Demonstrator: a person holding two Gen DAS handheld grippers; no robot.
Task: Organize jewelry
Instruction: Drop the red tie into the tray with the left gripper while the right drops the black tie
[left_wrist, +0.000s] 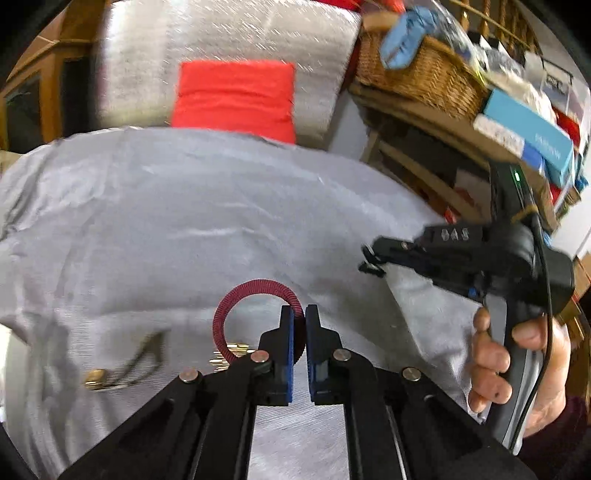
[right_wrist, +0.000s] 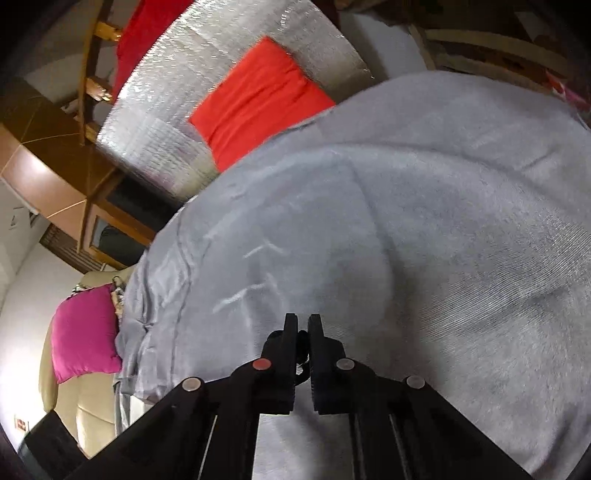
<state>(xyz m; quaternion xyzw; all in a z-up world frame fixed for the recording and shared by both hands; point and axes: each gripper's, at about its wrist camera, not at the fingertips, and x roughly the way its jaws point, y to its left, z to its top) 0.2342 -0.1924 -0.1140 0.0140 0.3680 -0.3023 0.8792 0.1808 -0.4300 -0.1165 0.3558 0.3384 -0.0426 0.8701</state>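
Closest to the lens, the left tongs (left_wrist: 299, 325) are pinched shut on a dark red corded bangle (left_wrist: 255, 291), which stands up as a loop between the blue pads, clear of the grey cloth (left_wrist: 221, 206) that covers the table. Just under the loop lie some gold pieces (left_wrist: 231, 354), and farther left a blurred gold-and-dark piece (left_wrist: 122, 369) rests on the cloth. The right tongs (right_wrist: 303, 332) are likewise closed, on a small dark item (right_wrist: 302, 354) wedged low between the pads (too dark to name; a bit of pale metal shows). From the left view, a hand (left_wrist: 517, 362) holds the right tool off to the side, above the cloth.

To do this step well, I would keep both grips firm and carry each piece level, so the bangle does not swing round or slip. Lift clear of the gold pieces below before moving sideways, so nothing snags.
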